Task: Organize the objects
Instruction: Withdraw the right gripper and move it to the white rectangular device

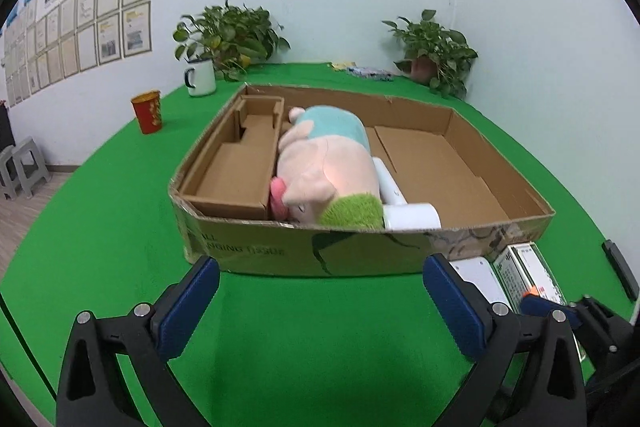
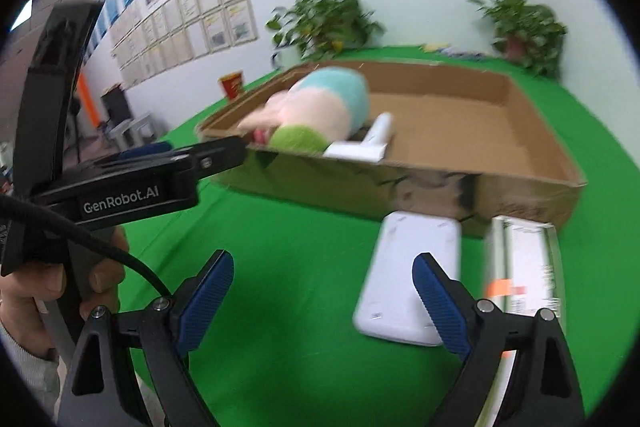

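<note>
A shallow cardboard box sits on the green table. A plush pig lies inside it beside a white lint roller. A white power bank and a printed carton lie on the cloth in front of the box's near right corner. My left gripper is open and empty in front of the box. My right gripper is open and empty just short of the power bank, with its right finger over the bank's near end.
A red paper cup and a white enamel mug stand left of the box. Two potted plants stand at the back by the wall. A cardboard insert fills the box's left side. A grey stool stands beyond the table's left edge.
</note>
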Demonstrator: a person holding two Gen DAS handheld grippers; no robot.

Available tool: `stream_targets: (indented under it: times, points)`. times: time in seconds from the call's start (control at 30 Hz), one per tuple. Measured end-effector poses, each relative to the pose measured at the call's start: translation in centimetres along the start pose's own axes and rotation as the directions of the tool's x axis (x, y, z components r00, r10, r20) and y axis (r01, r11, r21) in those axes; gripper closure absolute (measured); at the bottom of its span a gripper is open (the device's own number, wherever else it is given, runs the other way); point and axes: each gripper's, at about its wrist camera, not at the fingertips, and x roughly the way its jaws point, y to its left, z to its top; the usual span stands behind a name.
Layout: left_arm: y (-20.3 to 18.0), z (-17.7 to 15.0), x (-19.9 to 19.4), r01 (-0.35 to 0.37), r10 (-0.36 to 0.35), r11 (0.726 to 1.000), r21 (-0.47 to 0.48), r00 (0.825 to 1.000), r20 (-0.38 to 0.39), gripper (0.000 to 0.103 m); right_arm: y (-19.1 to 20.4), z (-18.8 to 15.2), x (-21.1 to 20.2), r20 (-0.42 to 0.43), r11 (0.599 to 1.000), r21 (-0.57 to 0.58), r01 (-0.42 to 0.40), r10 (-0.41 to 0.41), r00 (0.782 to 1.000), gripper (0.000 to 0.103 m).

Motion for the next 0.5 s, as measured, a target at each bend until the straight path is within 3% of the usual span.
stream_targets:
  times: [0.13,0.37,0.5]
  points:
    - [-0.1,-0.9,1.2,0.066,-0.066,0.998,0.003,0.997,-0.048,0.001,-0.7,-0.5,2.3,-0.075,0.995,0.009,0.095,-0.094,0.993,0.012]
    - [-0.3,-1.9,3.2,0.117,-0.119,0.993,-0.019,0.989,-0.092,0.002,-4.0,-1.1,4.0,-0.162,0.979,0.090,0.183,-0.167,0.973,0.012]
    - [-0.5,-2.0,3.8,0.127,-0.128,0.992,-0.014,0.987,-0.096,0.002,-4.1,-1.2,4.3,-0.168,0.974,0.075,0.214,-0.199,0.965,0.012]
